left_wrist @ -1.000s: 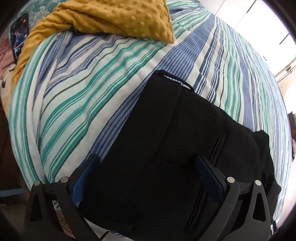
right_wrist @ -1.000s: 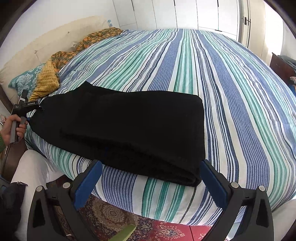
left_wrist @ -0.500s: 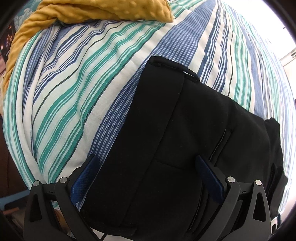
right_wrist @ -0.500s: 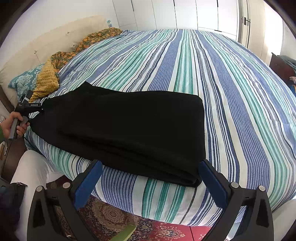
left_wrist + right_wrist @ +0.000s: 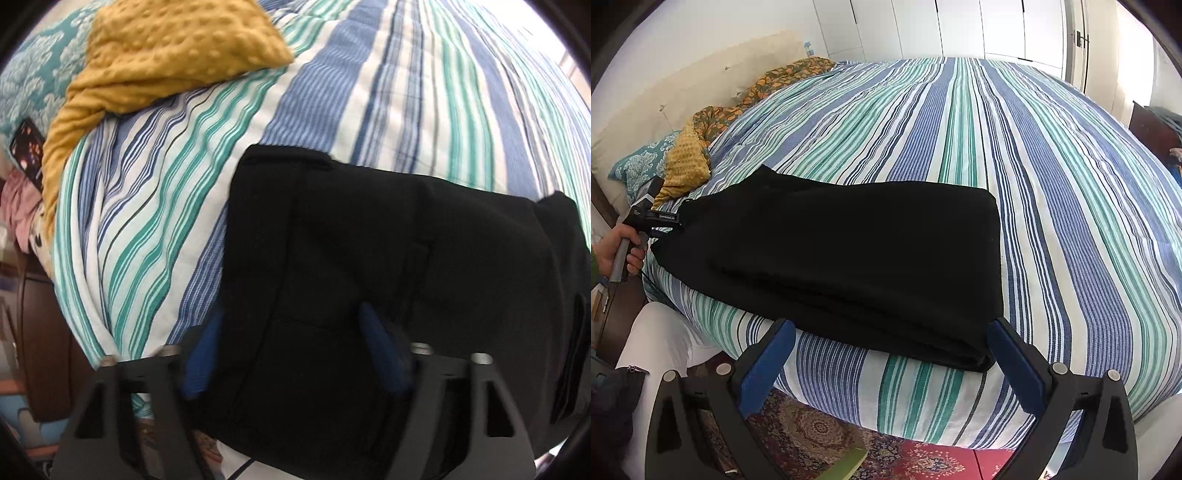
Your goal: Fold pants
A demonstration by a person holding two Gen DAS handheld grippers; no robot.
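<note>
Folded black fabric pants (image 5: 849,266) lie on the bed with the blue, green and white striped cover (image 5: 1052,184), near its front edge, long axis running left to right in the right wrist view. Several stacked layers show along the near edge; the folded end sits at the right.

Left gripper (image 5: 291,343): blue-padded jaws partly closed, with the waist end of the pants between them. Left pad is at the fabric's edge, right pad lies against the cloth. Cannot tell if they're actually clamped on it; the view is motion-blurred. In the right wrist view the same gripper (image 5: 655,218) sits at the far left end of the pants, touching the cloth, held by the person's hand (image 5: 617,251).

Right gripper (image 5: 890,354): jaws wide apart, holding nothing. It hangs in front of the bed edge, just short of the pants; the right fingertip (image 5: 1001,332) is just beside the folded corner.

Other items: mustard-yellow dimpled blanket (image 5: 173,59) near the head of the bed, apart from the pants; teal patterned pillow (image 5: 639,166) beside it; red patterned rug (image 5: 820,435) on the floor below the bed edge.
</note>
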